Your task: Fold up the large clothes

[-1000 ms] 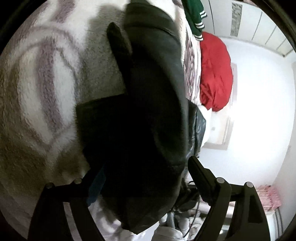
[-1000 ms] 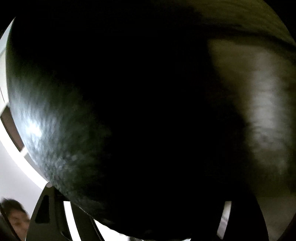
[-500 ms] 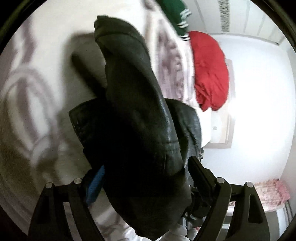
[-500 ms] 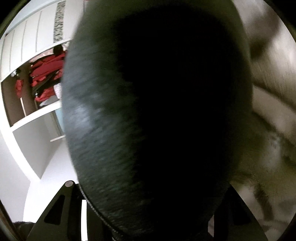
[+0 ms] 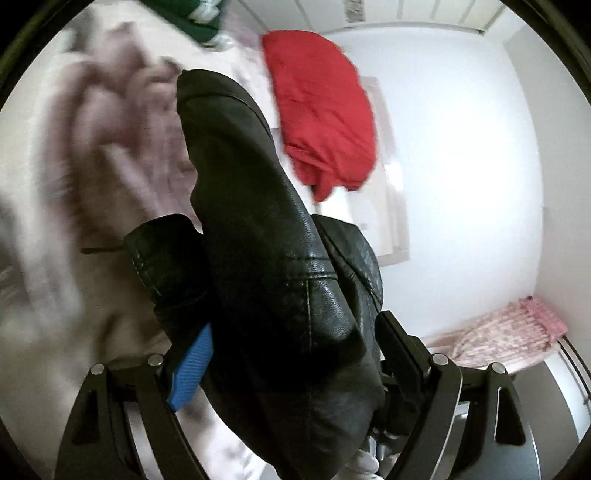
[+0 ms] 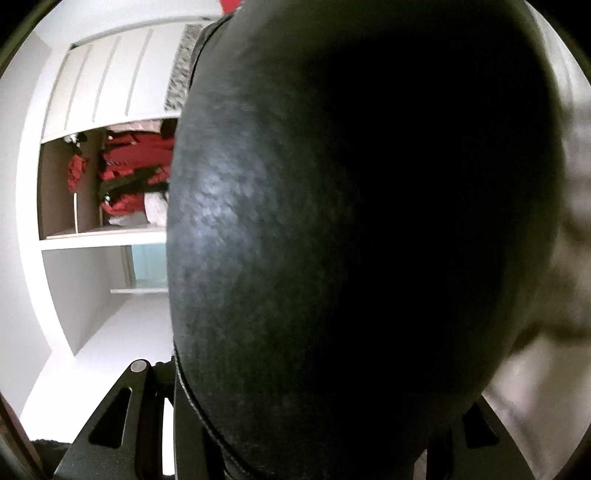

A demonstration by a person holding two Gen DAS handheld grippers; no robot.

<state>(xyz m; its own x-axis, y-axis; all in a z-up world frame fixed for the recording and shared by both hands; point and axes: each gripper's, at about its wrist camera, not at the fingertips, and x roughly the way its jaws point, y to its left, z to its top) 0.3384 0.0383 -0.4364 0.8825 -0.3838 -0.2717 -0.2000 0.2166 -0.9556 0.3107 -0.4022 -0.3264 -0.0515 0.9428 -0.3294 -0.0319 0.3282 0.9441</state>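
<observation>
Black leather jacket point(image 5: 280, 266) off patterned blanket point(image 5: 74, 206), bunched between jaws of left gripper point(image 5: 291, 354), pinched wide. Right gripper point(image 6: 317, 417) clamps thick fold, lens smothered. Risk: slick heavy leather slips from wide grip; dangling sleeve drags, snags red garment point(image 5: 321, 110) far right.

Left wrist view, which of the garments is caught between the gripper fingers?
The black leather jacket, bunched in the left gripper; the red garment and green one lie beyond.
</observation>
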